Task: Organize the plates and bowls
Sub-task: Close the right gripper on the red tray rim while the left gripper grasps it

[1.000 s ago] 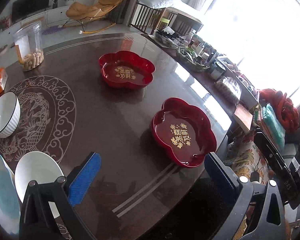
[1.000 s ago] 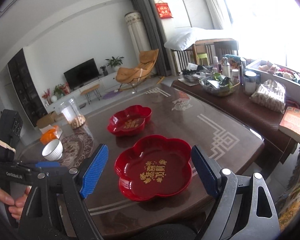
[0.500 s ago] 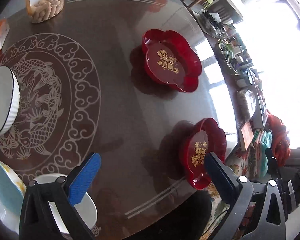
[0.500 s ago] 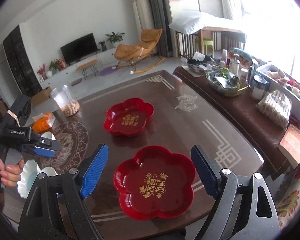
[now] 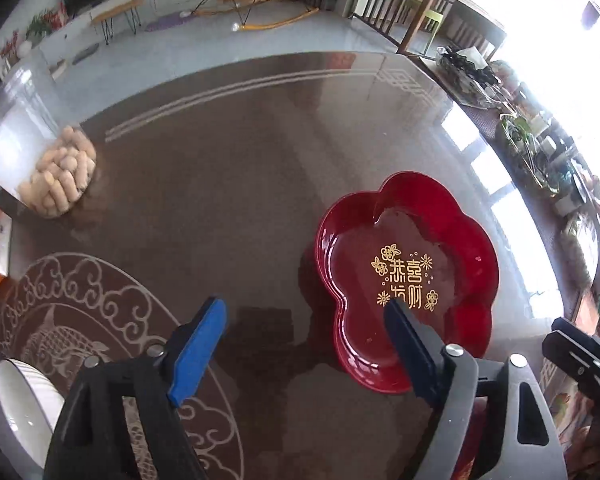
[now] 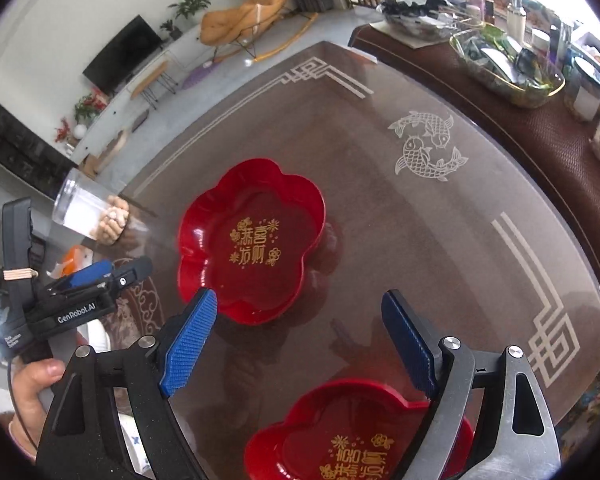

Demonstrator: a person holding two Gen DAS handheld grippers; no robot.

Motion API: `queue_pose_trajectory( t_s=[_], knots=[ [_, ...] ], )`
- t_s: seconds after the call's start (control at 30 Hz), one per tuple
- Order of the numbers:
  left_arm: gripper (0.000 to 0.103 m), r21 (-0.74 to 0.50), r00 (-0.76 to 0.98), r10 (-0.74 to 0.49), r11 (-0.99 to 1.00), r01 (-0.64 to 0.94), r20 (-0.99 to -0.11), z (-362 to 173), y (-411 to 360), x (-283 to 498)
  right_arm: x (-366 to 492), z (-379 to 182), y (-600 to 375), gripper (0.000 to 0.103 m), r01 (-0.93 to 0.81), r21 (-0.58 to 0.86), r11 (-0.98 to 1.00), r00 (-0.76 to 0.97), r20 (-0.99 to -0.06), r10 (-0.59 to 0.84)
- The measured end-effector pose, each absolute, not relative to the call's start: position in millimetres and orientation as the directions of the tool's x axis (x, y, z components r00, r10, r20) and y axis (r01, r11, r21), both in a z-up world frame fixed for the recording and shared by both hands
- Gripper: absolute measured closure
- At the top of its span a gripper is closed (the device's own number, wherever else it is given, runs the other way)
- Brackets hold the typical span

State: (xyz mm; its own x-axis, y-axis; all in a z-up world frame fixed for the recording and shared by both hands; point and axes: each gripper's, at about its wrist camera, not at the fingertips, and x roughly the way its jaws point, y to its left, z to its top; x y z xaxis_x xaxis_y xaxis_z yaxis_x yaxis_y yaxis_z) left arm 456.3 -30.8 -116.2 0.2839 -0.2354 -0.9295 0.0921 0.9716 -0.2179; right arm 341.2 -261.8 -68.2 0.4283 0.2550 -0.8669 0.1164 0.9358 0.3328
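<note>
Over the counter, the left hand-held gripper has just been closing, nothing between its jaws, its far jaw over the red plate, probably to take its rim. From the right wrist, the right hand-held gripper gapes empty between both plates, the nearer red plate just below.

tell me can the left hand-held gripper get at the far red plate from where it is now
Probably yes. The left hand-held gripper has just been closing, with nothing between its jaws, and one finger already overlaps the red plate. Only bare table lies around the plate.
</note>
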Motion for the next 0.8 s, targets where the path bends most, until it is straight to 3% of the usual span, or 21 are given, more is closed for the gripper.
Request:
queue_pose_trajectory(
  t_s=[0.1, 0.23, 0.27, 0.33, 0.4, 0.43, 0.57, 0.8],
  knots=[
    [0.038, -0.322, 0.237, -0.325, 0.945, 0.054, -0.916, -139.1, -28.6, 470.1, 361.2, -84.2, -262.4, 0.017, 0.126, 0.325, 0.937, 0.39, -0.885, 0.254],
    [0.038, -0.268, 0.255, -0.285, 0.958, 0.099, -0.924, -149.8, -43.1, 475.4, 381.0, -101.9, -256.2, 0.018, 0.133, 0.335, 0.933, 0.346, -0.898, 0.273],
    [0.042, -0.264, 0.248, -0.283, 0.959, 0.108, -0.927, -153.7, -46.9, 477.3, 384.2, -106.9, -252.0, 0.018, 0.125, 0.336, 0.933, 0.333, -0.9, 0.28],
    [0.067, -0.266, 0.209, -0.285, 0.957, 0.115, -0.935, -164.4, -53.4, 478.9, 387.9, -116.7, -240.6, 0.024, 0.101, 0.331, 0.938, 0.303, -0.908, 0.288],
    [0.088, -0.236, 0.244, -0.262, 0.963, 0.132, -0.934, -159.4, -56.5, 477.0, 389.0, -127.1, -229.5, 0.062, 0.076, 0.316, 0.946, 0.262, -0.921, 0.287],
    [0.09, -0.235, 0.233, -0.26, 0.963, 0.13, -0.937, -160.3, -56.6, 477.2, 388.8, -132.0, -227.9, 0.093, 0.09, 0.29, 0.953, 0.248, -0.933, 0.261],
    [0.092, -0.269, 0.263, -0.292, 0.956, 0.121, -0.92, -150.7, -48.5, 466.5, 385.1, -134.3, -238.9, 0.094, 0.136, 0.35, 0.927, 0.264, -0.914, 0.307],
    [0.092, -0.294, 0.333, -0.349, 0.934, 0.205, -0.876, -81.5, -52.1, 414.6, 340.9, -73.8, -252.1, 0.091, 0.056, 0.385, 0.921, 0.334, -0.877, 0.346]
  ],
)
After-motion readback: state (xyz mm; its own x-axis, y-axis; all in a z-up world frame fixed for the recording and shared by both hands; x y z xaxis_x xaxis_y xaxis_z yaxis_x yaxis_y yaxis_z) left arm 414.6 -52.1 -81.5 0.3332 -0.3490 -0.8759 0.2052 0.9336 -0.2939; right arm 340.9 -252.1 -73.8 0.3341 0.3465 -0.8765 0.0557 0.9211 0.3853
